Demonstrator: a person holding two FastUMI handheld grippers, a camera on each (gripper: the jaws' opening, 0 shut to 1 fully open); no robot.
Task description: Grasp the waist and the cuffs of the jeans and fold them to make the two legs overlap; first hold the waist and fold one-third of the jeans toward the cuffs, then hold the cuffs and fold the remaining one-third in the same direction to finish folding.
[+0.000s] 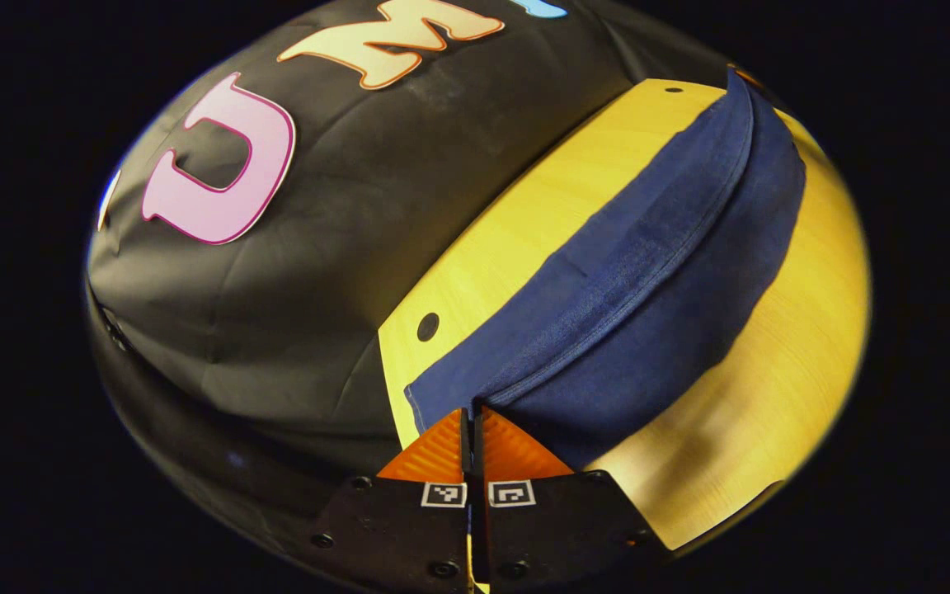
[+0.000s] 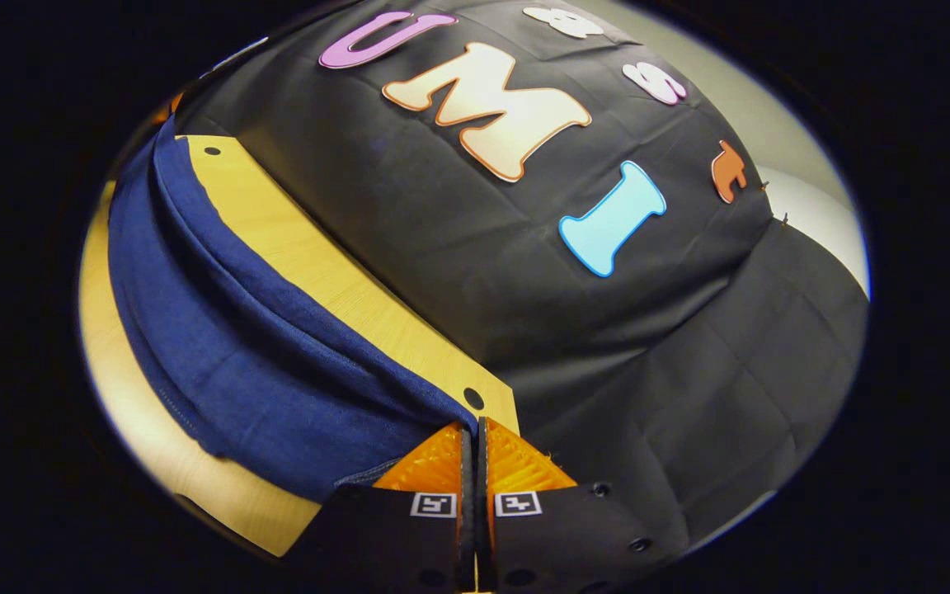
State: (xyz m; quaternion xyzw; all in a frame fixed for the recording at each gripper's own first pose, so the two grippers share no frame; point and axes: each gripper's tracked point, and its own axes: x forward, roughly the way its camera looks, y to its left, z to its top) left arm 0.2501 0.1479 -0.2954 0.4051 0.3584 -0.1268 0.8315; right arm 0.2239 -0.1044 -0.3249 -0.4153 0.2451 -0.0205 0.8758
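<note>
Left gripper [image 1: 472, 412]: fingers pinched together on one end of the jeans [image 1: 632, 280], at the fold.
Right gripper [image 2: 473, 427]: likewise clamped on the denim's other end.
Jeans: lengthwise along the table [image 1: 780, 371], legs stacked.
Advice: carry both ends level, edges matched, before letting go.

A pale wooden table [image 1: 780, 388] with a yellowish grain carries the load (small dark round holes sit near its far corners). Dark blue jeans [image 1: 648, 272] lie directly on it as one long band, legs doubled together, bare wood showing along both sides.
</note>
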